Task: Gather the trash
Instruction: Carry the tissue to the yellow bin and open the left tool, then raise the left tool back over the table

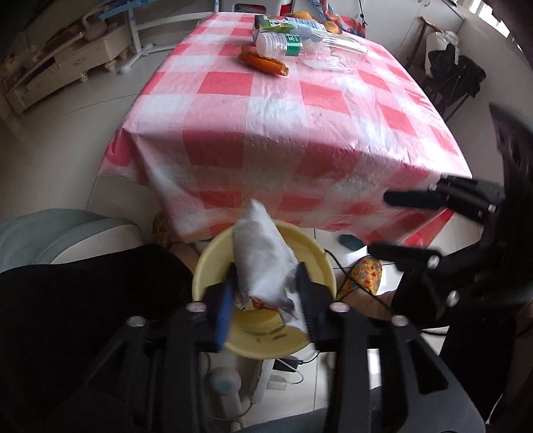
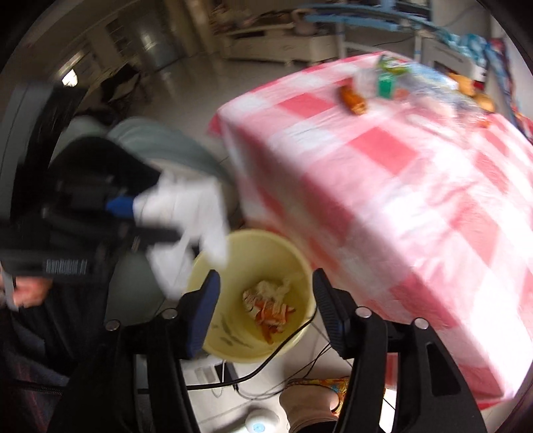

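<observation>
Pale floor tiles run under everything, strewn with cables and a small white device, and a yellow bin (image 1: 263,293) stands on them just off the near edge of the checked surface (image 1: 293,110).

Nearest the left camera, the left tongs (image 1: 266,289) hang directly above the bin's mouth with a crumpled white tissue (image 1: 263,259) between the jaws. The jaws stand partly spread; the tissue reaches both blue pads (image 1: 224,306), but whether they press it or it is slipping free I cannot tell — the motion blur is heavy. Its long axis runs up and away from the tongs, tilted toward the surface, with the lower end over the bin's opening. So the relation that matters is vertical: the tissue sits straight above the bin, and letting go should drop it inside.

Just to the right, the right tongs (image 2: 266,306) are spread with nothing between them, also poised over the bin, where orange-and-white scraps (image 2: 269,306) lie at the bottom.

Farther off, at the far end of the surface, more trash waits: an orange wrapper (image 1: 263,60), a clear plastic bottle with a green label (image 1: 283,43), a green carton (image 1: 283,22) and crinkled clear plastic (image 1: 333,55). From here the empty right tongs look the likelier pair to fetch them.
</observation>
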A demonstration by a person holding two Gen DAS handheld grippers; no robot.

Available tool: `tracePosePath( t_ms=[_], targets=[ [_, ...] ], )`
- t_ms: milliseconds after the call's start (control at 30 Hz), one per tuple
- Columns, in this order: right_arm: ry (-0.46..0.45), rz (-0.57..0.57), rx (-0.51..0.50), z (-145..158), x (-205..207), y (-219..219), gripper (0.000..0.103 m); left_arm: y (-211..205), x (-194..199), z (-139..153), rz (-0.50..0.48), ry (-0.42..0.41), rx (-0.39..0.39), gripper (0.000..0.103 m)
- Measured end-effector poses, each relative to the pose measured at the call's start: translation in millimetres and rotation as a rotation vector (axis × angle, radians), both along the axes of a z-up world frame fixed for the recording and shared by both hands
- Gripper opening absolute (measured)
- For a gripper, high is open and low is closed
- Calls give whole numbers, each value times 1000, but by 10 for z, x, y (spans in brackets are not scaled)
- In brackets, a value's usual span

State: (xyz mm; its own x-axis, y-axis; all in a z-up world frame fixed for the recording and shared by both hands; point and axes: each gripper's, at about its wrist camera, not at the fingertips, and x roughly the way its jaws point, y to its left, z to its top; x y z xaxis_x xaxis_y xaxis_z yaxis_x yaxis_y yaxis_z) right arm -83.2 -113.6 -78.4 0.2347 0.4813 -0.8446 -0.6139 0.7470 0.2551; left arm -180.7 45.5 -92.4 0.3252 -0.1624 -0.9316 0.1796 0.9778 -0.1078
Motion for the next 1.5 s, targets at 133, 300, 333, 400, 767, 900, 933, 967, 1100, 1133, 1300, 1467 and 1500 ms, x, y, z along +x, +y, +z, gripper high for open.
tracePosePath(
  t_ms=[133,300,333,400,767,900,933,967,1100,1133,1300,1467,1500],
  targets=[
    [-34,-68,34,64,35,-113,61,-60,-64,65,-10,-58,49,59],
    [-76,-117,39,121,69,-251,65,-67,-72,120,10,-130,102,68],
    [-86,-127,42,128,94,-259,66,-66,-62,133,15,-143,107,72],
    [-104,-142,54,134,87,-295,67,-62,-63,173,26,-183,114,77],
    [-199,-204,70,224,113,-286,74,2,49,257,63,-275,86,88],
    [-237,-241,73,268,120,-324,74,-30,139,343,47,-309,103,89],
    [-244,-252,76,279,122,-342,75,-37,194,397,43,-327,109,89],
    [-251,-265,79,291,134,-359,75,-37,234,441,41,-340,110,89],
    [-288,-327,91,342,165,-430,76,-30,457,713,42,-417,111,93],
    [-294,-338,93,347,177,-455,78,-26,526,789,43,-443,108,95],
    [-291,-373,90,321,242,-508,79,34,749,757,67,-487,99,96],
    [-301,-356,66,284,266,-423,79,228,914,465,163,-362,62,96],
    [-302,-350,61,272,274,-400,79,254,920,497,178,-379,42,96]
  ],
)
